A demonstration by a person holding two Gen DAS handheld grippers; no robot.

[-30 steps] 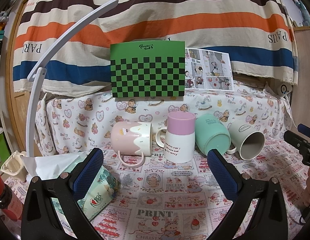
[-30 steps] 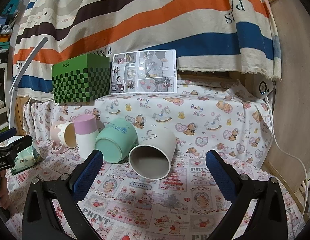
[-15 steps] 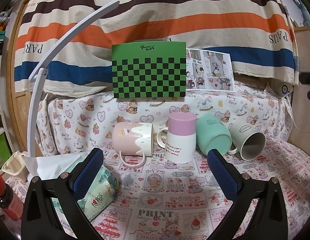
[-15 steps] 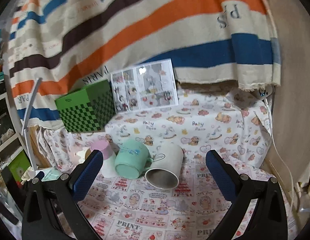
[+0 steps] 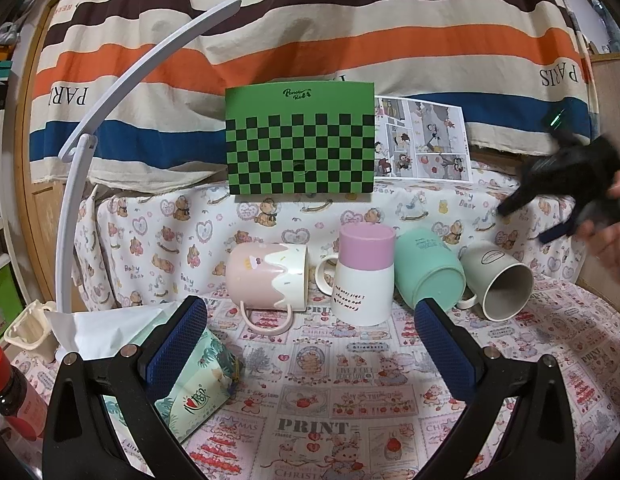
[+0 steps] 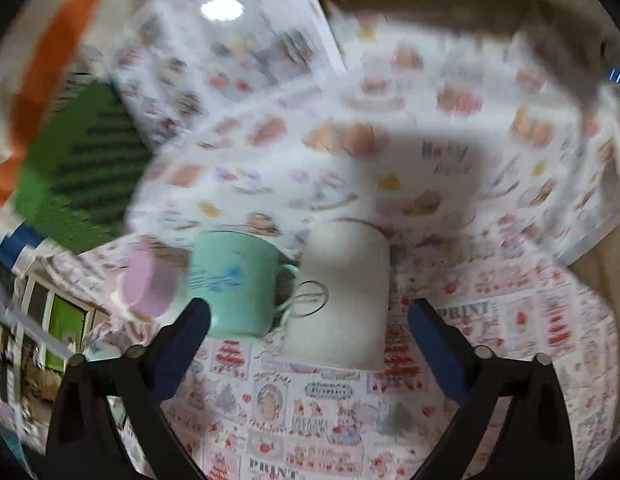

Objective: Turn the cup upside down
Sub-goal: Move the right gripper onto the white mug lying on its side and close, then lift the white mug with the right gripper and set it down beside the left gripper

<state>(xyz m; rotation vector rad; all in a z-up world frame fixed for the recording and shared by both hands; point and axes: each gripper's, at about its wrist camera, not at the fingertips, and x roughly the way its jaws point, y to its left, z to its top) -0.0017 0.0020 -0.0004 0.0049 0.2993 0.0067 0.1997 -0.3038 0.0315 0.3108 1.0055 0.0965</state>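
Several cups stand in a row on the printed tablecloth. A pink and cream cup [image 5: 265,278] lies on its side. A white cup with a lilac base [image 5: 364,276] stands upside down. A mint cup [image 5: 428,276] and a grey-white cup [image 5: 498,280] lie on their sides. My left gripper [image 5: 310,336] is open and empty, low in front of the row. My right gripper [image 6: 307,336] is open and empty, above the grey-white cup [image 6: 342,292], with the mint cup [image 6: 233,280] to its left. The right gripper's view is blurred. It appears blurred in the left wrist view [image 5: 566,184].
A green checkered box [image 5: 299,144] and a comic sheet [image 5: 422,144] stand on the raised shelf behind. A tissue pack [image 5: 197,392], a red-capped bottle [image 5: 13,400] and a white curved stand [image 5: 81,160] are at the left. A wooden panel [image 5: 606,184] is at the right.
My right gripper has risen and tilted down over the grey-white cup, and now shows at the right of the left wrist view. The left gripper and the cups have not moved.
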